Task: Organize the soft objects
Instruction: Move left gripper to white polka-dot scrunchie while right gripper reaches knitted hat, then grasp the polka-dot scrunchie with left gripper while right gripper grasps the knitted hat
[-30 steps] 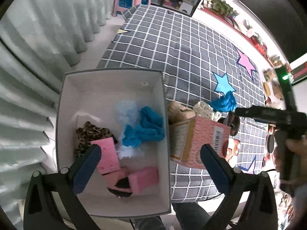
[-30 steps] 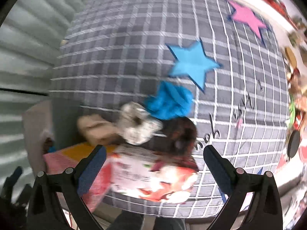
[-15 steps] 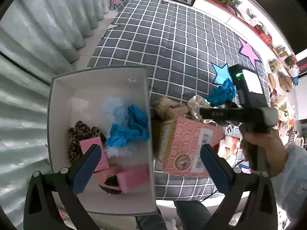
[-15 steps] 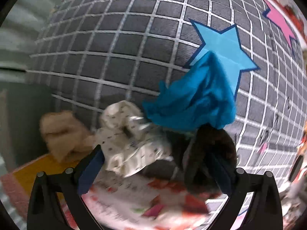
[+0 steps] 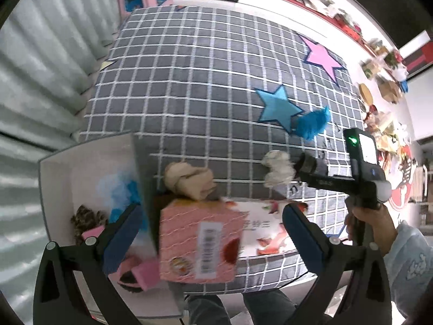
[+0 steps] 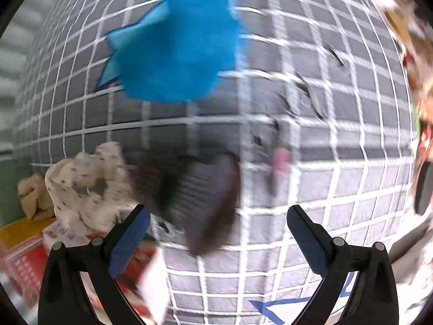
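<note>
Both tongs stand released, with nothing between the fingers. Left tongs (image 5: pixel 208 230) hang above the near edge of the worktop (image 5: pixel 205 81), which carries a grey cloth with a white grid. Right tongs (image 6: pixel 216 233) hover low over a dark brown soft item (image 6: pixel 205 189) that lies on the cloth just ahead of the fingers; contact cannot be confirmed because that view is blurred.

Soft items on the worktop:
- a bright blue cloth (image 5: pixel 312 124), touching a point of the blue star patch (image 5: pixel 278 105);
- a white spotted scrunchie (image 5: pixel 278 168), just beside the nose of the right tool;
- a beige bundle (image 5: pixel 189 180), next to the wall of the white box (image 5: pixel 54 178).

Contents of the white box, at the left edge of the worktop: blue fabric (image 5: pixel 130 192), a leopard-print piece (image 5: pixel 85 218) and pink sponge blocks (image 5: pixel 146 273).

A pink carton (image 5: pixel 197 243) lies between the box and the left tongs' right finger. A hand (image 5: pixel 370 222) grips the handle of the right tool.
</note>
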Demonstrator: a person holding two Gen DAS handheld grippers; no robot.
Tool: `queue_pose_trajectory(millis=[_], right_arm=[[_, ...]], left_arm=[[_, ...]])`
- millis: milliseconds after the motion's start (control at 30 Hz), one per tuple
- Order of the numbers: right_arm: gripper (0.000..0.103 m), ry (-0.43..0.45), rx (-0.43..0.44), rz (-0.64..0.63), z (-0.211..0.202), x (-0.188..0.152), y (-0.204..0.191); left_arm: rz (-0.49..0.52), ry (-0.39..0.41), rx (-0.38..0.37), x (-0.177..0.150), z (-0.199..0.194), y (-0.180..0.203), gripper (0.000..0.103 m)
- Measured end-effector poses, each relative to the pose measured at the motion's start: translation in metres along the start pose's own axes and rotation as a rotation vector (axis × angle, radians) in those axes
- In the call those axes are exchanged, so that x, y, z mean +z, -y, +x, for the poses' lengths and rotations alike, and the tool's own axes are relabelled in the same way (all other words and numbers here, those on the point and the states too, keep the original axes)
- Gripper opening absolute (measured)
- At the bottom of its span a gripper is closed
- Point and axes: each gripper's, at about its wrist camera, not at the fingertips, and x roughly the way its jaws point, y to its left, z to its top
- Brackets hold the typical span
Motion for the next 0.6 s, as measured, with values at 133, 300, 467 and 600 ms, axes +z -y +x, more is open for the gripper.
queue_pose_trajectory(millis=[133, 300, 467, 600], right_arm=[[0.102, 0.071, 0.045, 0.015, -0.015, -0.017, 0.034], [0.102, 0.094, 0.092, 0.061, -0.027, -0.028, 0.052], [0.102, 0.095, 0.177, -0.001, -0.026, -0.013, 0.011], [0.102, 0.058, 0.131, -0.087, -0.008, -0.005, -0.024]], left_arm=[[0.042, -0.01, -0.016, 0.009, 0.004, 0.027, 0.103], [0.089, -0.033, -0.004, 0.019, 0.019, 0.058, 0.103], [0.084, -0.067, 0.002, 0.032, 0.038, 0.08, 0.103], [0.036, -0.098, 0.015, 0.043, 0.057, 0.086, 0.103]])
